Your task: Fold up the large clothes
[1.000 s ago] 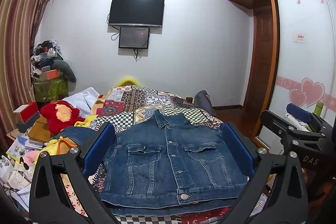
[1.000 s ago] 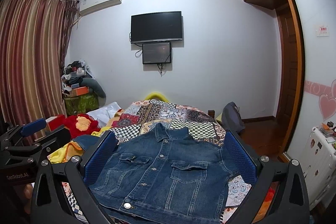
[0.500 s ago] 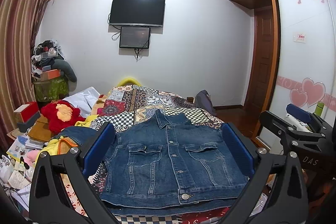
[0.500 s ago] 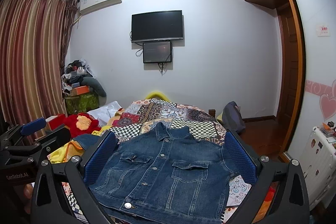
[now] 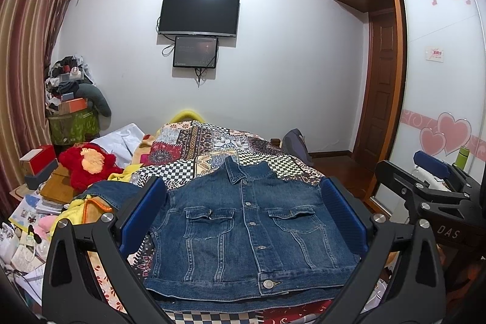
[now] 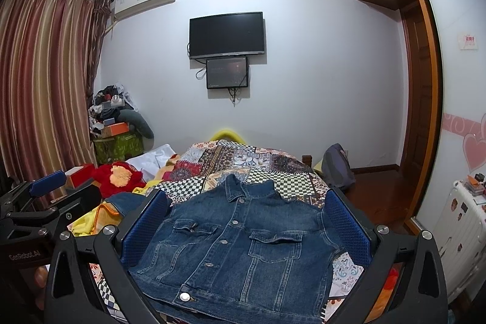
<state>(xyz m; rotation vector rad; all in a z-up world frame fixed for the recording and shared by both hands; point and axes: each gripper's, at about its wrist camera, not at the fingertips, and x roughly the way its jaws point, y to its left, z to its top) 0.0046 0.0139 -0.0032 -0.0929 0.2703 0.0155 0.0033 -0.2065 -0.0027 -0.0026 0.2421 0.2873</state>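
Left wrist view: my left gripper gapes wide, empty, above the jacket lying buttoned on the bed. Right wrist view: my right gripper equally wide, empty; jacket flat, collar away.

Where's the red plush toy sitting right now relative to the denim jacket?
The red plush toy lies at the left edge of the patchwork bedspread, left of and beyond the blue denim jacket, beside the white cloth; both wrist views show it.
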